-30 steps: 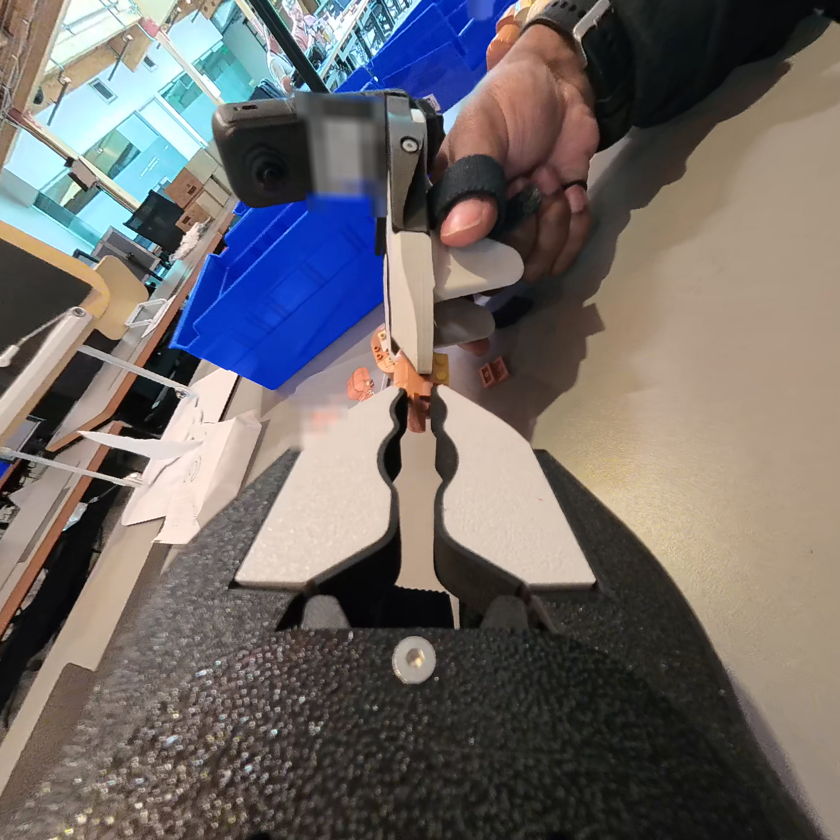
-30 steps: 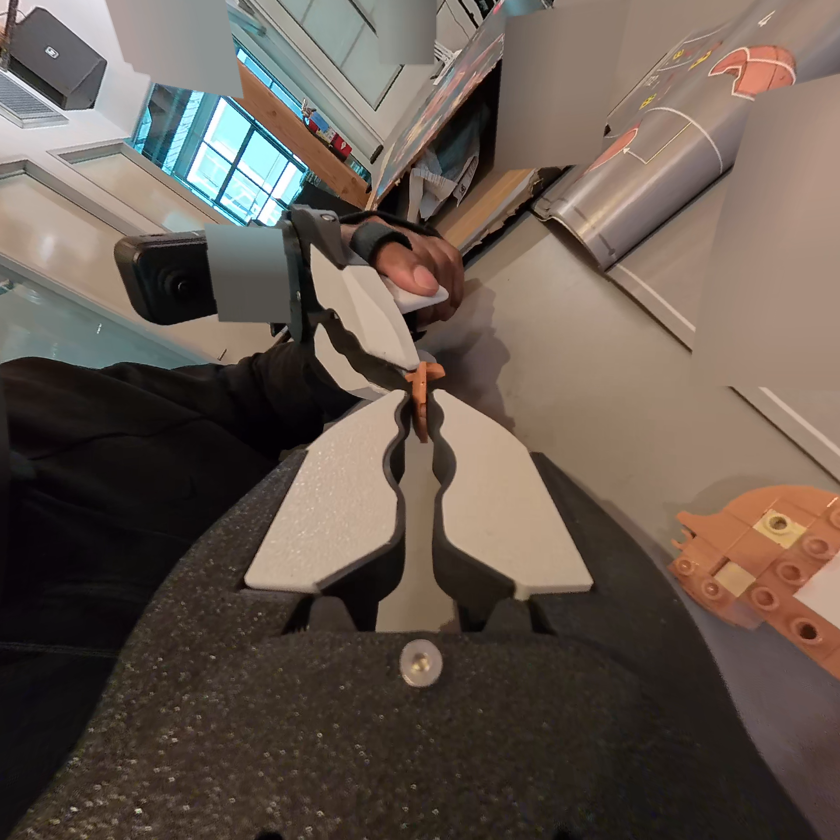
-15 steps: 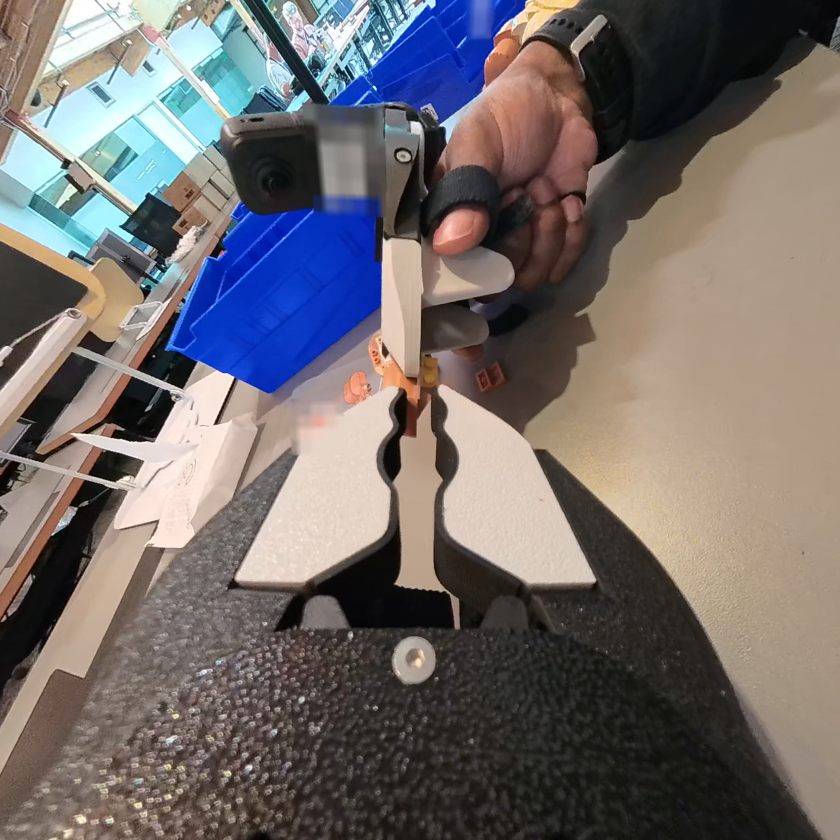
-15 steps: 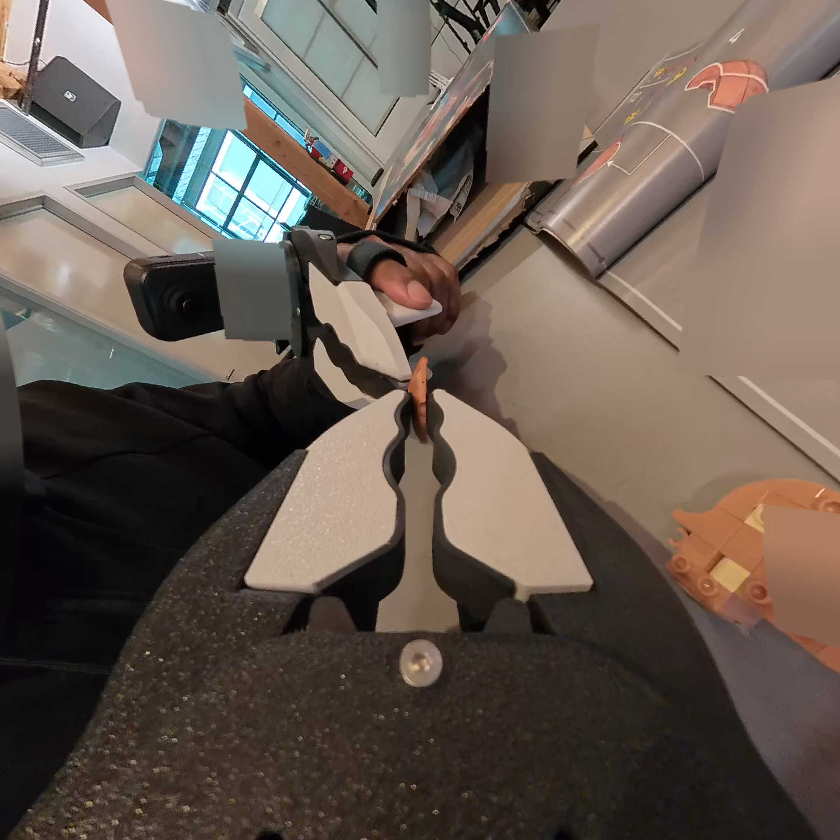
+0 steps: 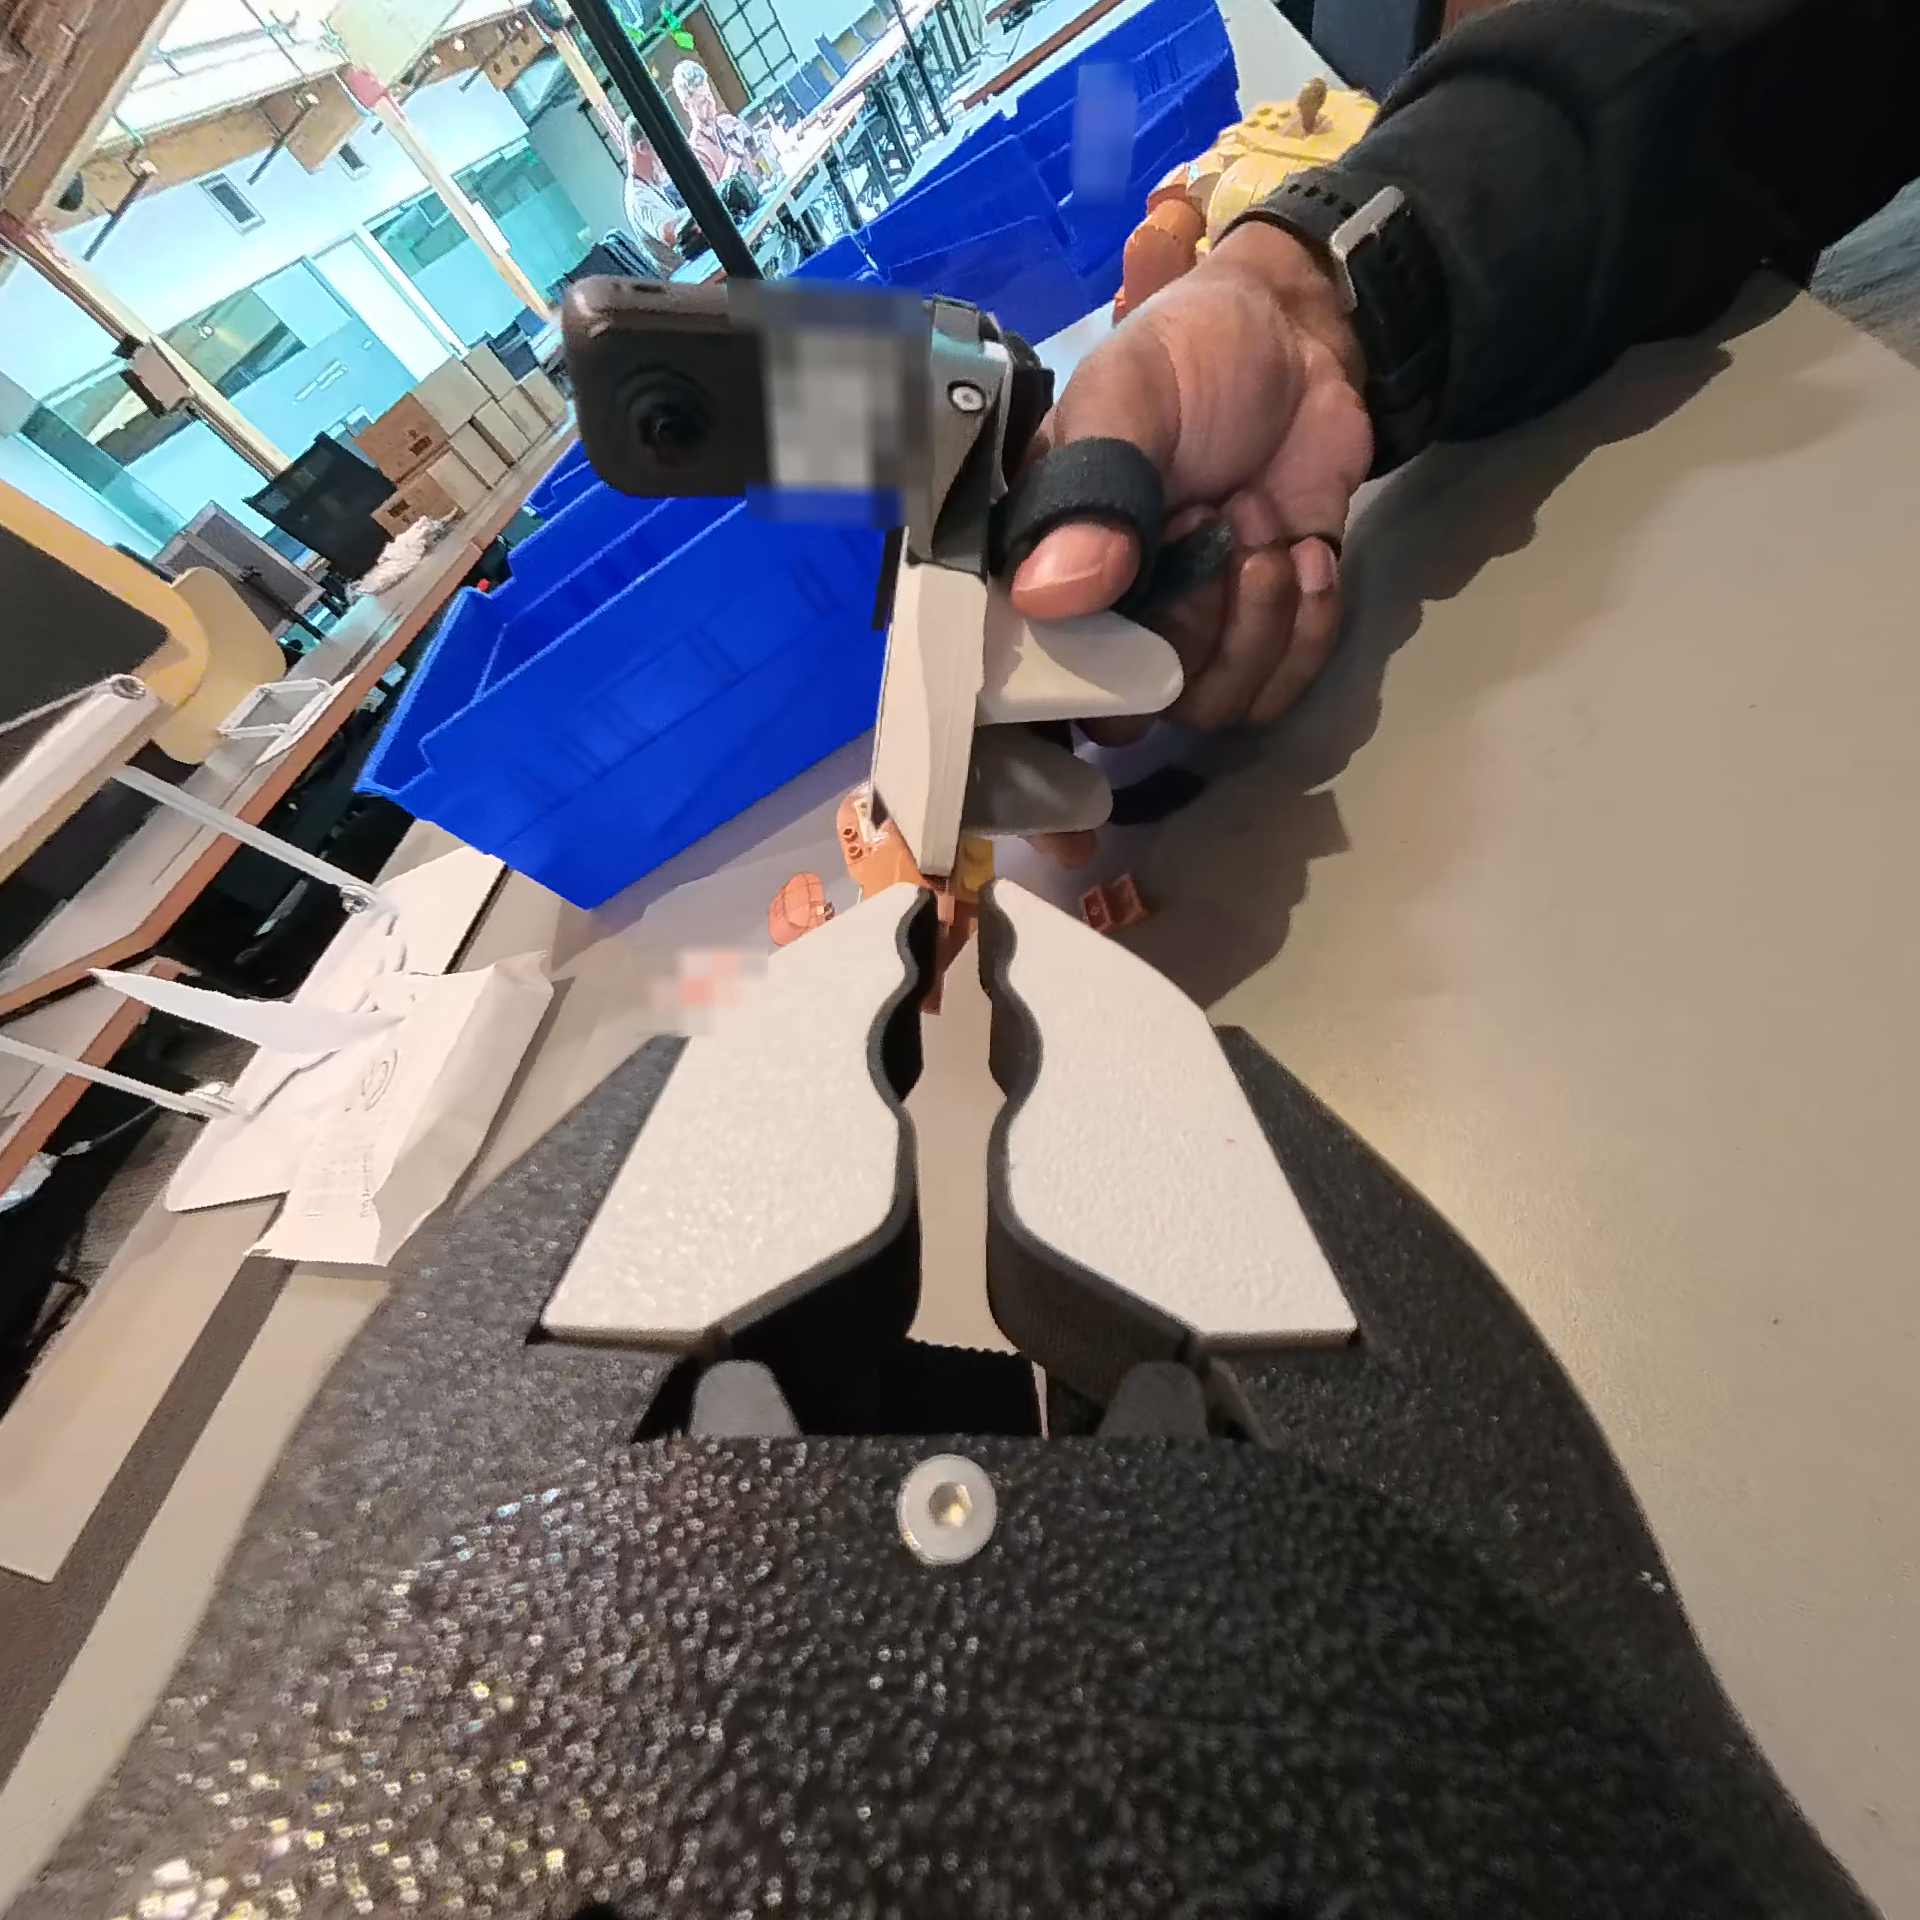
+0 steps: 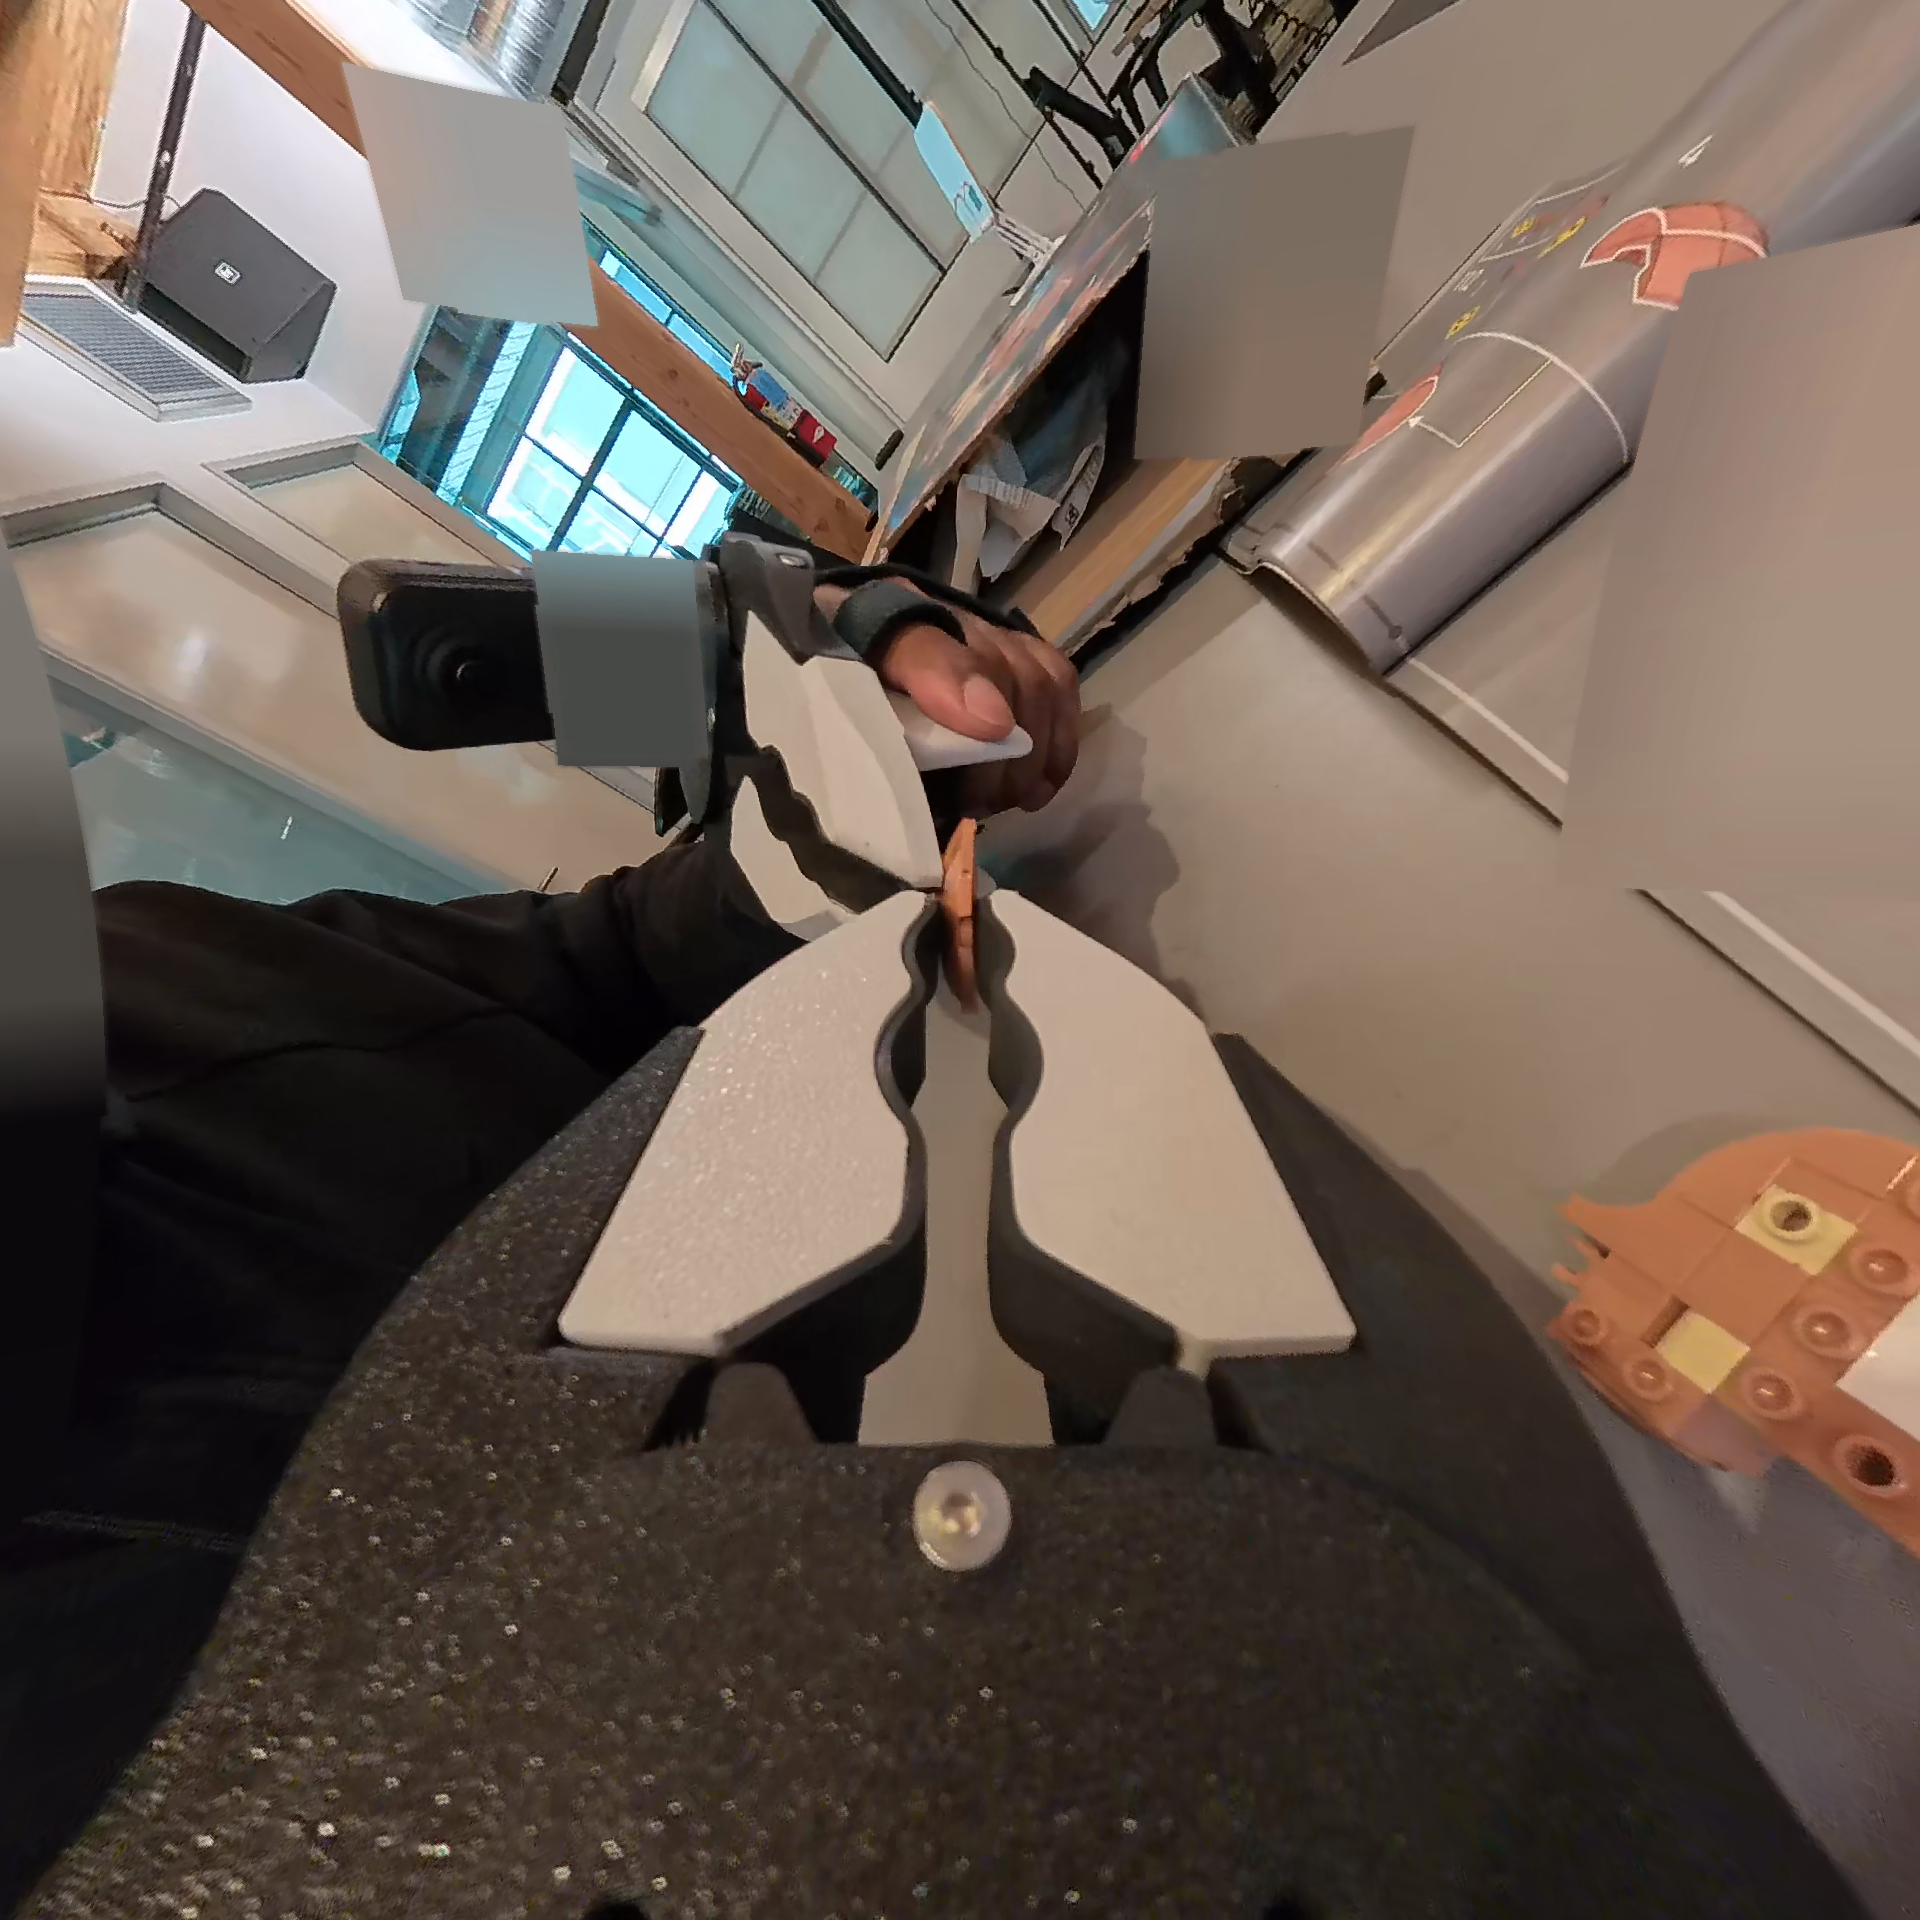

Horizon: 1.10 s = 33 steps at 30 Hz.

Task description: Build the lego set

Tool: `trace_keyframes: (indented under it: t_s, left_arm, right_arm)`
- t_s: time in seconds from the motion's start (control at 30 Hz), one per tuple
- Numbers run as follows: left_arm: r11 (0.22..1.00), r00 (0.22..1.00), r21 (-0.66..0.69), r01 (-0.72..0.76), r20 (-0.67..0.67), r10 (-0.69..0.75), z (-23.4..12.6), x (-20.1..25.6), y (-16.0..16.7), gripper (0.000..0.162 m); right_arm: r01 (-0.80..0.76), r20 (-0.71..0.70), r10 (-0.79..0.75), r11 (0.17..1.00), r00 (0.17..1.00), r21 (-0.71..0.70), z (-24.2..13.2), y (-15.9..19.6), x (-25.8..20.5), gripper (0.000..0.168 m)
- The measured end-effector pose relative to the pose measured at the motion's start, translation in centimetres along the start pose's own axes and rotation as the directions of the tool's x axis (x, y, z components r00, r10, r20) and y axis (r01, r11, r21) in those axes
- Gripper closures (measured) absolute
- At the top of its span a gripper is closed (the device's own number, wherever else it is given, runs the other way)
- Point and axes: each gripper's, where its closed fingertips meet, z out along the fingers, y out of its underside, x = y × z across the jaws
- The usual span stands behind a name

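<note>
Up close, the left gripper [image 5: 948,914] has its grey fingers pinched nearly together on a small reddish-brown lego piece [image 5: 943,951], which stands on edge in the gap right at the fingertips. Coming at it from the other side, the right gripper [image 6: 961,914] is likewise clenched on a thin orange-brown plate [image 6: 961,920], seen edge-on; the two sets of tips meet almost nose to nose above the grey table [image 5: 1558,935], so I take it both are gripping parts of one little sub-assembly, pressing them together, though I can't tell from here whether the studs have seated. These bits look light, hard and slick, and thin enough to twist or pop out of smooth fingers if squeezed off-centre; holding them by the flat faces near the middle, as both grippers do, seems right, with the push kept straight along the studs. Just beside the right gripper lies a larger brown lego build [image 6: 1766,1320] with tan tiles and open studs. Beyond the left gripper's tips, loose brown pieces [image 5: 1117,902] and a rounded orange part [image 5: 798,906] lie scattered on the table. Farther back sit white paper bags [image 5: 395,1101], then blue storage bins [image 5: 644,686], and on the other side an open instruction booklet [image 6: 1507,436].
</note>
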Motion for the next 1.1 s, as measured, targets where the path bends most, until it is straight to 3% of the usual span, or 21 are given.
trace_keyframes:
  t_s: [0.67, 0.8, 0.9, 1.0, 1.1]
  left_arm:
    - [0.996, 0.998, 0.06, 0.07, -0.01, -0.069, -0.4, -0.4, -0.9, 0.153]
    - [0.975, 0.981, 0.115, 0.192, -0.004, -0.193, -1.0, -1.6, -1.6, 0.147]
    - [0.892, 0.898, 0.105, 0.44, -0.074, -0.434, -1.4, -2.6, -1.0, 0.138]
    - [0.733, 0.718, 0.022, 0.68, -0.221, -0.66, -1.2, -1.9, 0.1, 0.132]
    - [0.613, 0.57, -0.045, 0.789, -0.318, -0.758, -0.8, -0.9, 0.5, 0.132]
  right_arm:
    - [0.016, 0.001, -0.016, 1.0, 1.0, 0.017, -0.1, -0.3, -0.2, 0.162]
    - [0.023, -0.001, -0.023, 1.0, 1.0, 0.016, -0.1, -0.3, -0.2, 0.162]
    - [0.03, 0.002, -0.03, 0.999, 1.0, 0.017, -0.1, -0.3, -0.2, 0.162]
    - [0.045, -0.001, -0.045, 0.999, 0.999, 0.015, -0.1, -0.3, -0.3, 0.162]
    - [0.058, 0.005, -0.058, 0.998, 0.998, 0.014, 0.0, -0.3, -0.5, 0.162]
